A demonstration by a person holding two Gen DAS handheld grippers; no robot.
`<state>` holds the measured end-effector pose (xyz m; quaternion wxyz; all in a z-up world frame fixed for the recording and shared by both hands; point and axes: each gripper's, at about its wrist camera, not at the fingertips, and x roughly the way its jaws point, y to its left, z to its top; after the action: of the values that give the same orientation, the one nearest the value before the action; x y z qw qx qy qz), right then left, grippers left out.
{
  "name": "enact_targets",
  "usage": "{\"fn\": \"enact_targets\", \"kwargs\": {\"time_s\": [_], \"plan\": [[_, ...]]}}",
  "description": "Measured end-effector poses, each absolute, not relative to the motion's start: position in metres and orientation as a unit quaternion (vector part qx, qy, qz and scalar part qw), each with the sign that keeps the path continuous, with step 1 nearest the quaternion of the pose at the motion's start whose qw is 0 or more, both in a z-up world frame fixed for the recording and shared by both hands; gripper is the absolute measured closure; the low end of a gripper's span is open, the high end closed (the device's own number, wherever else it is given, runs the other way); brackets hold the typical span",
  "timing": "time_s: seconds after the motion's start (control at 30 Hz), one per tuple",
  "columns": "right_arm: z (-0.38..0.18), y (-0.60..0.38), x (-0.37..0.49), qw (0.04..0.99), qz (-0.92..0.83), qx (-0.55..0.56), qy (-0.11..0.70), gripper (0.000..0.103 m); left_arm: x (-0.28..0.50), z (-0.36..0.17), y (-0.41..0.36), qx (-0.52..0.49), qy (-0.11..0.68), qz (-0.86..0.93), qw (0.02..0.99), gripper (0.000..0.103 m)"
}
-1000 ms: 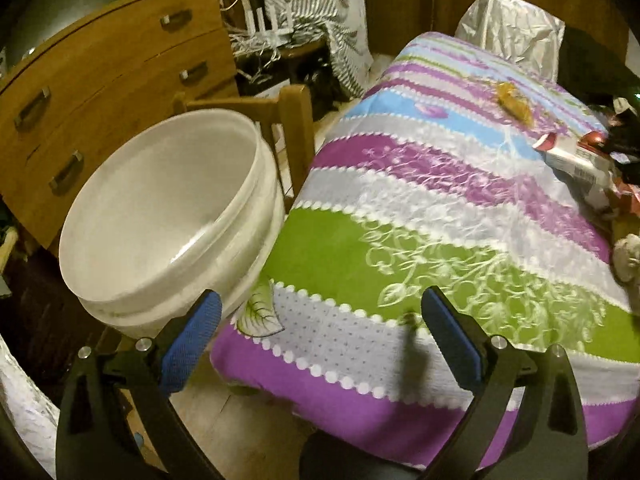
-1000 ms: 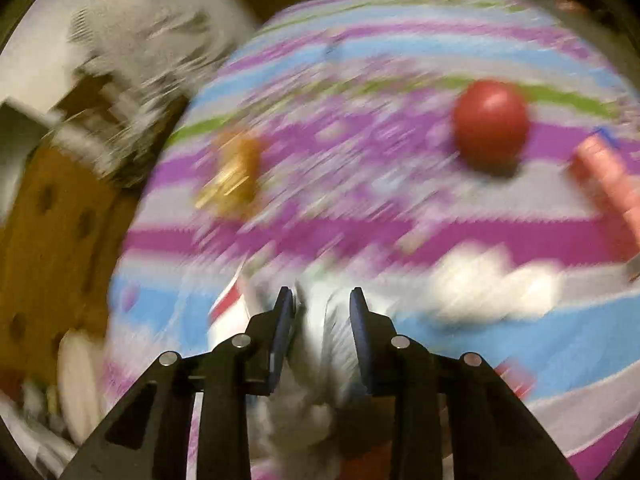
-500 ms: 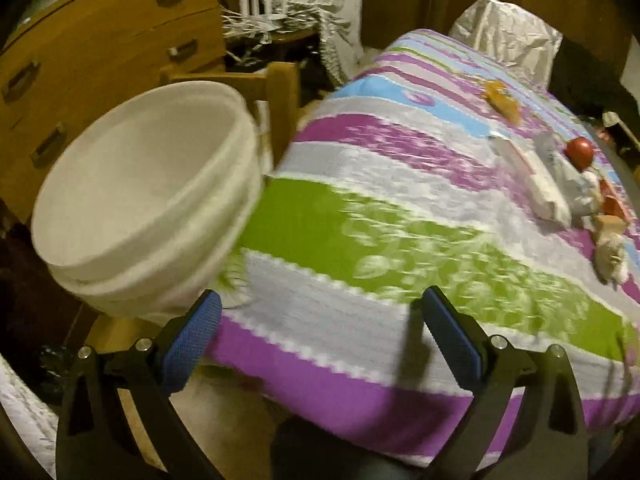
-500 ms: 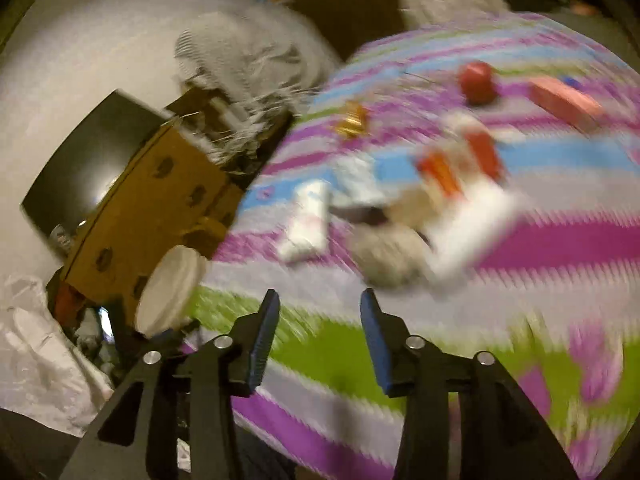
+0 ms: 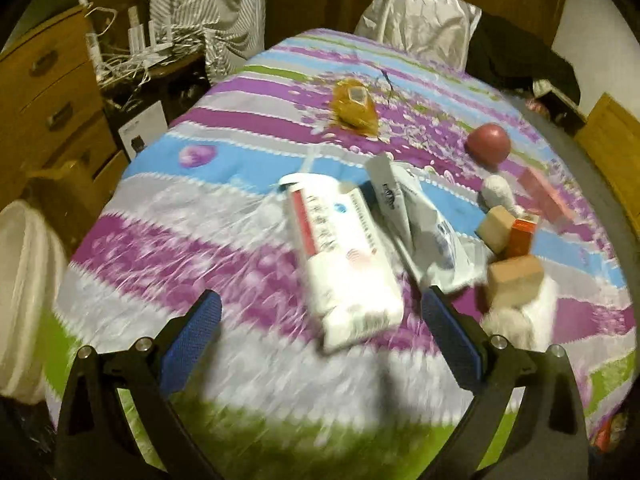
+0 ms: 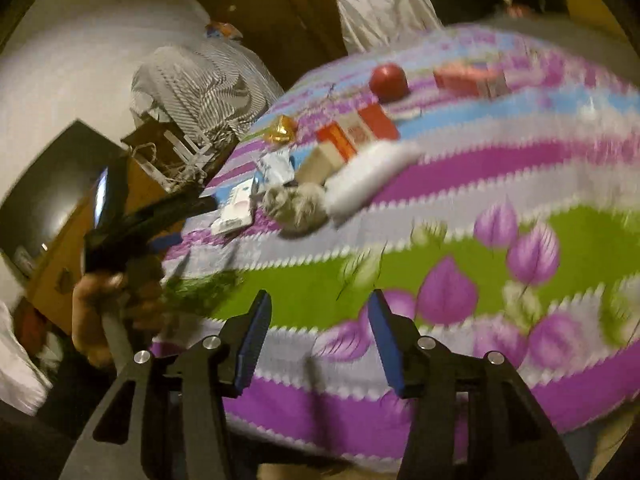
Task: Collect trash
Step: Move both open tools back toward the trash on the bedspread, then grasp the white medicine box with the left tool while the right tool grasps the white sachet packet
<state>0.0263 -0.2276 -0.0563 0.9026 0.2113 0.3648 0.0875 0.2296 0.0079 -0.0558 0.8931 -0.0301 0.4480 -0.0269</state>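
Note:
Trash lies on a table with a striped purple, green and blue cloth (image 5: 168, 240). A white packet with red print (image 5: 340, 256) lies just ahead of my open, empty left gripper (image 5: 320, 340). Beside it are a crumpled white wrapper (image 5: 420, 220), small cardboard boxes (image 5: 514, 276), an orange box (image 5: 522, 234), a yellow wrapper (image 5: 354, 106) and a red ball (image 5: 488, 144). My right gripper (image 6: 316, 340) is open and empty above the table's near edge, away from the pile (image 6: 304, 200). The left gripper (image 6: 120, 216) shows at left in the right wrist view.
A white bucket (image 5: 20, 280) stands off the table's left edge beside a wooden chair (image 5: 60, 196). A wooden dresser (image 5: 44, 92) is at left. A silver bag (image 5: 420, 20) and dark cloth (image 5: 520, 56) lie at the far end. A pink box (image 5: 548, 196) lies at right.
My left gripper has swung right from the bucket toward the trash pile. My right gripper has let go of the white wrapper, opened and pulled back to the table's near edge.

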Motion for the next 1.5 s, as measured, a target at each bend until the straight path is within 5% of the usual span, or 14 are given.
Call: {"fn": "enact_targets", "kwargs": {"time_s": [0.57,0.73,0.8,1.3,1.37,1.5], "plan": [[-0.044,-0.248,0.038,0.914,0.074,0.214,0.338,0.045,0.270,-0.096,-0.003,0.004,0.480,0.008,0.877,0.012],[-0.026,-0.233,0.046,0.924,0.082,0.180,0.326,0.045,0.254,-0.084,0.015,-0.010,0.460,0.003,0.888,0.075],[-0.020,-0.226,0.051,0.928,0.088,0.163,0.323,0.045,0.245,-0.080,0.035,-0.045,0.463,-0.011,0.885,0.087],[-0.006,-0.098,0.244,0.876,0.169,-0.048,0.450,0.045,0.175,-0.076,0.124,-0.070,0.450,-0.026,0.890,0.086],[-0.019,-0.090,0.264,0.867,0.148,-0.074,0.469,0.045,0.175,-0.076,0.128,-0.083,0.442,-0.043,0.892,0.080],[-0.044,-0.083,0.288,0.839,0.132,-0.092,0.520,0.045,0.173,-0.072,0.131,-0.089,0.416,-0.046,0.904,0.030]]}}
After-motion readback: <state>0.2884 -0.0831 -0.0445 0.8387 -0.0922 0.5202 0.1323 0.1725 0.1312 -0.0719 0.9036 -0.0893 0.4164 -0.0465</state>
